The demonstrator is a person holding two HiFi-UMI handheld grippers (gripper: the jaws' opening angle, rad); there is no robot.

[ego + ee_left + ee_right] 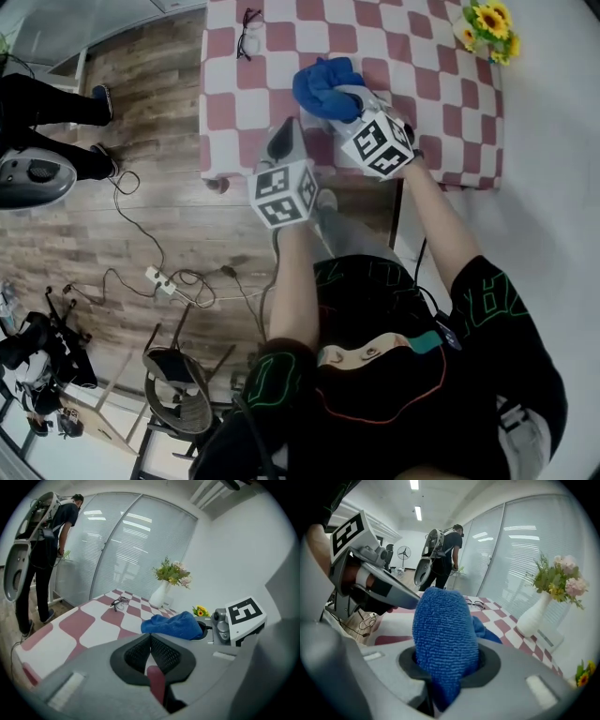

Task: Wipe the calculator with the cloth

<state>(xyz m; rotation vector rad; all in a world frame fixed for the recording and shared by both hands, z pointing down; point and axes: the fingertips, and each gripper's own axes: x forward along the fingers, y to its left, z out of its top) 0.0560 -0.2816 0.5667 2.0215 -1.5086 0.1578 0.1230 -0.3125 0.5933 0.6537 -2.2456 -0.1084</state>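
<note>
**A:** Blue terry, bunched thick: that cloth (323,86) sits in the right gripper (349,101), whose jaws pinch a fold of it. The rest bulges out over the jaws, and a loose end trails onto the table.

**B:** And the other claw?

**A:** The left gripper (151,649) has its jaws pressed together on nothing. The reddish patch under them I take for a red square of the checked tablecloth (281,56) showing through, not an object.

**B:** Where's the calculator?

**A:** I can't find it in any view. From the head camera, the cloth is at twelve o'clock from the person, just over the near table edge. The left gripper is at eleven, near the table's edge. Farther out are a pair of spectacles (247,30) at eleven and some sunflowers (492,28) at one. If the calculator is on the table, it may be hidden beneath the grippers or the cloth, but that's a guess.

**B:** So which step is this?

**A:** I'd judge the cloth is in hand and the wiping itself is either just starting or not yet begun, since no keypad or casing shows against the cloth.

**B:** Next move?

**A:** Find the calculator, then bring the padded bulge down flat on its face. Likely steady it with the left jaws so it doesn't skid on the tablecloth, and sweep across with light pressure.
</note>
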